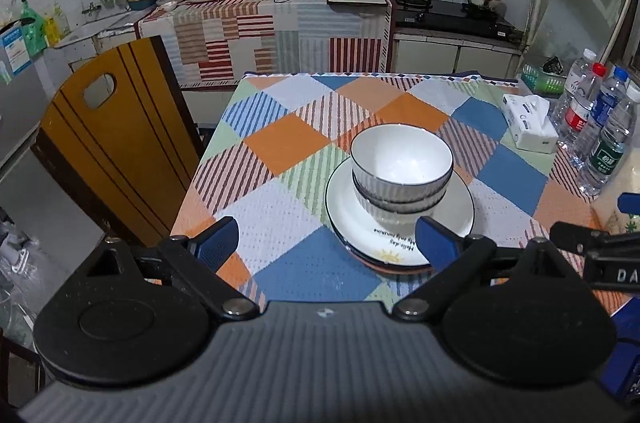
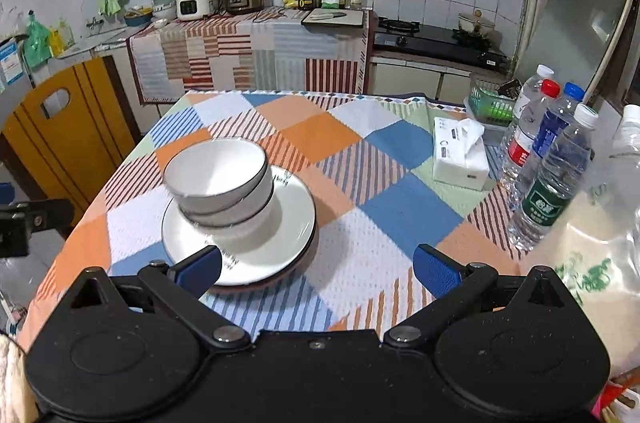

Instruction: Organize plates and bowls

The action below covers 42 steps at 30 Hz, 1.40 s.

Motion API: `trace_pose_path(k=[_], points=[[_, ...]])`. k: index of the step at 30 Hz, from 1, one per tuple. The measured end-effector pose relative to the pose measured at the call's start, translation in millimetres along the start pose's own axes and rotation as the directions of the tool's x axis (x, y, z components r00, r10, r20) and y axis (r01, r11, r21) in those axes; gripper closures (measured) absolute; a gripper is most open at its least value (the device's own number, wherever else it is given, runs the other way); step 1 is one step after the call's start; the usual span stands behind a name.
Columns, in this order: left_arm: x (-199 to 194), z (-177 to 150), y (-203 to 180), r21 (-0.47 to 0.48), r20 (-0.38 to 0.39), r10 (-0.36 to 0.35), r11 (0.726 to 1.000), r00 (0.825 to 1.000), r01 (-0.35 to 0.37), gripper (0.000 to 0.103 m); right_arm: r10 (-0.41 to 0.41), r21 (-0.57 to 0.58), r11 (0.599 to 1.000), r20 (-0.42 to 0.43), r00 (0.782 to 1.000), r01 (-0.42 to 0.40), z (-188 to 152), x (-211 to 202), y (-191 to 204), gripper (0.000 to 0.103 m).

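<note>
A nested stack of white bowls (image 1: 402,167) with dark rims stands on a stack of plates (image 1: 344,199) in the middle of the checked tablecloth. The top plate is white with a sun print and lettering; an orange-edged plate shows beneath it. My left gripper (image 1: 326,241) hangs open above the cloth on the near-left side of the stack, nothing between its blue fingers. In the right wrist view the bowls (image 2: 218,179) and plates (image 2: 292,219) lie ahead to the left. My right gripper (image 2: 316,269) is open and empty, its left finger in front of the plate edge.
A tissue box (image 2: 460,159), several water bottles (image 2: 552,163), a green basket (image 2: 490,107) and a printed plastic bag (image 2: 592,247) crowd the table's right side. A wooden chair back (image 1: 108,143) stands off the left edge. Counter and stove lie behind.
</note>
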<state>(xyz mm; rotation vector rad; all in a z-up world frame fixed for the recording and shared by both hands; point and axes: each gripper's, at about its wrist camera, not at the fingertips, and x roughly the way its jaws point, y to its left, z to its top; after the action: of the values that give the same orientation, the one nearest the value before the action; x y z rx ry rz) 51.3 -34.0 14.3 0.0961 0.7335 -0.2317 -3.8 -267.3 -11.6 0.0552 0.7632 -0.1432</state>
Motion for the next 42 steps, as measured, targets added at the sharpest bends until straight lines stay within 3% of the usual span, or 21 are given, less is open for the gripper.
trace_pose_path(k=[13,26,42], points=[[-8,-22,7,0.016,-0.01,0.043,0.999,0.999,-0.043,0.007,-0.029,-0.033,0.999,-0.025,0.999,0.028,-19,-23,11,0.0],[-14,-29,9,-0.011,-0.009,0.019,1.0,1.0,-0.019,0.007,-0.084,-0.079,0.993,0.0,0.996,0.084,-27,-39,16,0.0],[-10,-33,6,-0.024,-0.024,-0.001,1.0,1.0,0.0,0.007,-0.068,-0.045,0.997,0.013,0.998,0.069,-27,-40,24,0.0]])
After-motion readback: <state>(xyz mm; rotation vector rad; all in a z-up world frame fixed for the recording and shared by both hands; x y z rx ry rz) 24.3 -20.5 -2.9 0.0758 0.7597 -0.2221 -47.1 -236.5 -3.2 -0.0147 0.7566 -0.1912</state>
